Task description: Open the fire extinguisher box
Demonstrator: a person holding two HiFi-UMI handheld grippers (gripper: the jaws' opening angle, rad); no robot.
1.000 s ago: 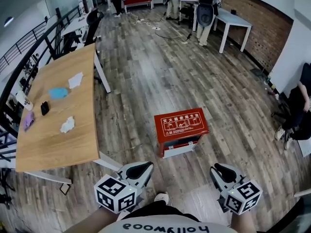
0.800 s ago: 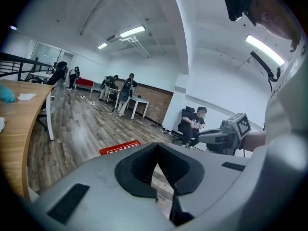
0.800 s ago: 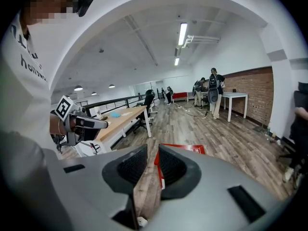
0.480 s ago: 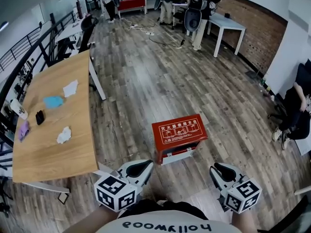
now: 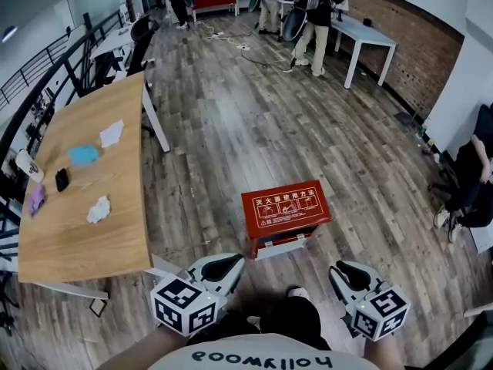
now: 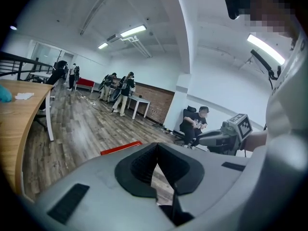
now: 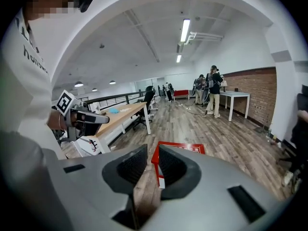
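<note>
Red fire extinguisher box (image 5: 286, 206), single, beyond left tool (image 5: 219, 269) and right tool (image 5: 352, 275)

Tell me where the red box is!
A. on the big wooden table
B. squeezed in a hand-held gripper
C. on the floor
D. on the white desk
C: the red box rests on the plank floor, away from the wooden table.

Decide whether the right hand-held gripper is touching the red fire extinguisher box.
Apart. The head view shows wooden floor between the right hand-held gripper and the fire extinguisher box.
</note>
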